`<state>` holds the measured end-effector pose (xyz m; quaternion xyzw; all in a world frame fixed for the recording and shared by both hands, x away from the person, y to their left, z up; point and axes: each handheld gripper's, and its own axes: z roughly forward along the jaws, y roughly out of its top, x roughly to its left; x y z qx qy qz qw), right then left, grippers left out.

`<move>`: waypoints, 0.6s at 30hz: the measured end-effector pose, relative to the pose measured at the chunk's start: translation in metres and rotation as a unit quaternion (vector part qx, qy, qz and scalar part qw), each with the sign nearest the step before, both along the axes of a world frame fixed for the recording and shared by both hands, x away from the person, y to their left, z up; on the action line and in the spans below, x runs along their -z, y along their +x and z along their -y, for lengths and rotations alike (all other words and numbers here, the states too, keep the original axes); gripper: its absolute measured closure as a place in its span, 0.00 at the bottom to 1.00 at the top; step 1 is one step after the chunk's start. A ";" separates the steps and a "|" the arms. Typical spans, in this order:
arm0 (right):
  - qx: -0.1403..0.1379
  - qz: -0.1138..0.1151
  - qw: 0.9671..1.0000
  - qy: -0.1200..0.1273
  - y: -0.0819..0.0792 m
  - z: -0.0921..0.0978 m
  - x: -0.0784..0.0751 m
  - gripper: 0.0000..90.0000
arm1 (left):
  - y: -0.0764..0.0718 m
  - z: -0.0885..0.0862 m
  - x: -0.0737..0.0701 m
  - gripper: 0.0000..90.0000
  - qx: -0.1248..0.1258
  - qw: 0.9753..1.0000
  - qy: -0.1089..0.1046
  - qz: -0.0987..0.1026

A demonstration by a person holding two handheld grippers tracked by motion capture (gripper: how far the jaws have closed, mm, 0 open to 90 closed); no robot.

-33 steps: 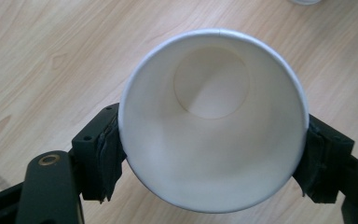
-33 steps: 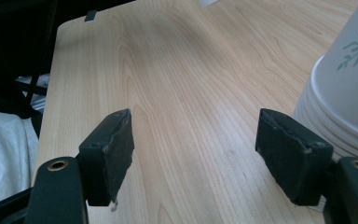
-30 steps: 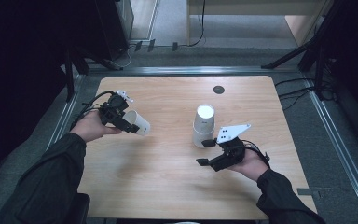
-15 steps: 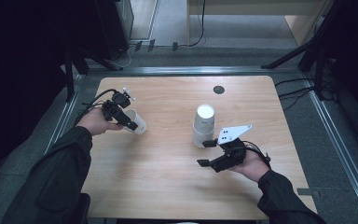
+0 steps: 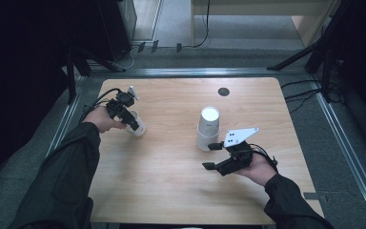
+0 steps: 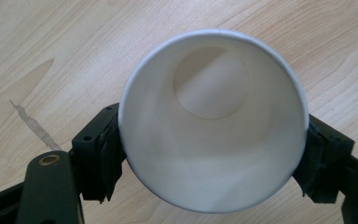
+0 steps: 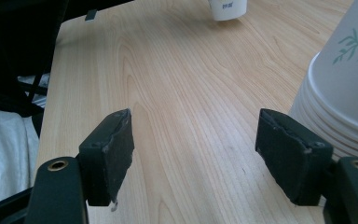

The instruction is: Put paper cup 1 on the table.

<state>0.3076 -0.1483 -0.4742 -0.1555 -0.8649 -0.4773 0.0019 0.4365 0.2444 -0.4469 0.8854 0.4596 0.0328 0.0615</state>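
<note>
1. Table (image 5: 171, 191): pale wood-grain top with rounded corners, set inside a metal-railed frame. It serves as the landmark for every place below.

2. Paper cup (image 5: 137, 123): white, single. It sits toward the table's left edge, about midway along that side. In the left gripper view the cup (image 6: 213, 119) has its open mouth toward the camera, its round base showing deep inside, and the wood of the table behind it. Whether its base rests on the table or is lifted cannot be told.

3. Left gripper (image 5: 132, 123): black, held in the person's left hand (image 5: 100, 120), with a cable trailing from it toward the table's left rim. Its two jaws are clamped on the paper cup, one pad pressed against each side of the wall just below the rim, as the left gripper view (image 6: 213, 158) shows.

4. Stack of cups (image 5: 208, 129): white paper cups nested upside down, standing upright right of the table's centre. The right gripper view shows the stack (image 7: 345, 88) with a green leaf print and several layered rims at its foot.

5. Right gripper (image 5: 211, 156): black, topped by a grey three-cornered plate and held in the person's right hand (image 5: 257, 167), toward the table's near right. Its jaws stand wide apart and hold nothing. One jaw is just beside the foot of the stack, and bare table lies between the pads (image 7: 116, 140).

6. Round dark disc (image 5: 224, 91): set flat in the table near its far edge.
</note>
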 end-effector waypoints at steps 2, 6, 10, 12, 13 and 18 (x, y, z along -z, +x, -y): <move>-0.001 0.001 1.000 0.001 0.000 0.000 0.000 0.32 | 0.002 0.001 0.002 0.25 -0.004 1.000 0.004 -0.006; 0.001 0.001 1.000 0.002 0.000 0.001 -0.001 0.32 | 0.004 0.003 0.006 0.24 -0.003 1.000 0.018 -0.010; 0.001 0.002 1.000 0.003 0.000 0.002 -0.001 0.32 | 0.004 0.006 0.007 0.24 -0.001 1.000 0.024 -0.010; 0.002 0.003 1.000 0.003 0.000 0.002 -0.001 0.32 | 0.005 0.007 0.008 0.24 0.001 1.000 0.028 -0.011; 0.002 0.002 1.000 0.003 0.000 0.002 -0.001 0.32 | 0.005 0.007 0.009 0.24 0.003 0.999 0.030 -0.012; 0.002 0.002 1.000 0.005 0.000 0.003 -0.001 0.32 | 0.005 0.010 0.009 0.24 0.005 1.000 0.027 -0.013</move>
